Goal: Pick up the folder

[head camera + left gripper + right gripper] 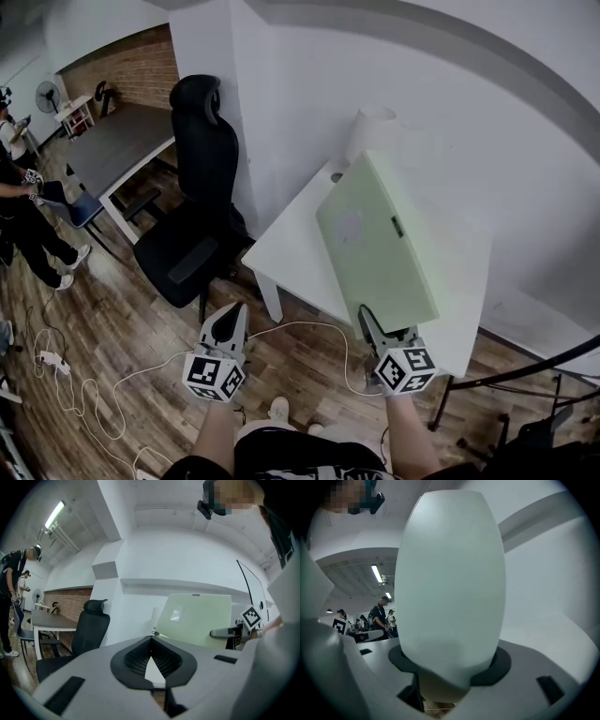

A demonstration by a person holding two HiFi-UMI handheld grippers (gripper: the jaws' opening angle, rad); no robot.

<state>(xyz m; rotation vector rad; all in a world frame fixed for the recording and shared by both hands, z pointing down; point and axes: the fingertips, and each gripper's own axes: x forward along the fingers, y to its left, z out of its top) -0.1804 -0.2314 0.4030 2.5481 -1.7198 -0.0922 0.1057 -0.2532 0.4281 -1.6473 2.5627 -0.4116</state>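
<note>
The pale green folder [375, 239] hangs tilted over the white table [286, 258], its near corner clamped in my right gripper [377, 330], which is shut on it. In the right gripper view the folder [450, 583] fills the space between the jaws [445, 670]. My left gripper [228, 323] floats to the left of the table's front edge, above the floor, with its fingers together and nothing in them. The left gripper view looks past its closed tips [151, 640] at the raised folder [197, 618] and the right gripper [234, 632] holding its edge.
A white cylinder [370, 131] stands at the table's far corner by the wall. A black office chair [192, 225] is just left of the table. A white cable [141, 375] trails over the wooden floor. A dark table [122, 145] and people are farther left.
</note>
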